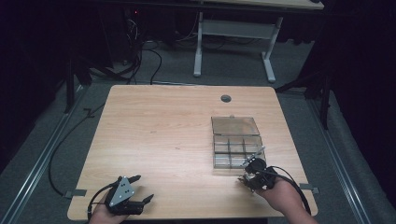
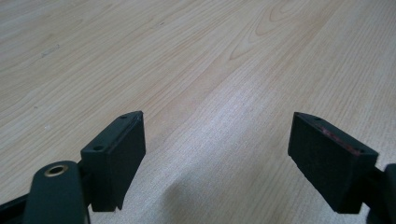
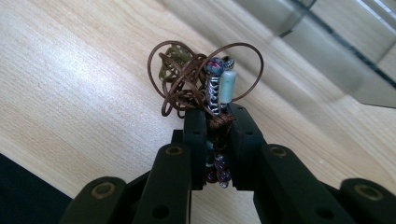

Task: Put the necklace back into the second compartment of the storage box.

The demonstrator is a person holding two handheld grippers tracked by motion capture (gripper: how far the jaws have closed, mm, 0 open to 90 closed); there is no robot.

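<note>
The high view looks forward and down over the whole tabletop (image 1: 177, 130) from above its near edge. Each gripper view skims close over the wood along its own fingers; the right one shares the clear compartment box (image 3: 327, 56) with the high view.

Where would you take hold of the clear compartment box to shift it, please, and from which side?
Grip the clear compartment box by its left wall, coming in from the bare table with the open left gripper. The lid lies open behind, and the right gripper crowds its near corner.
</note>
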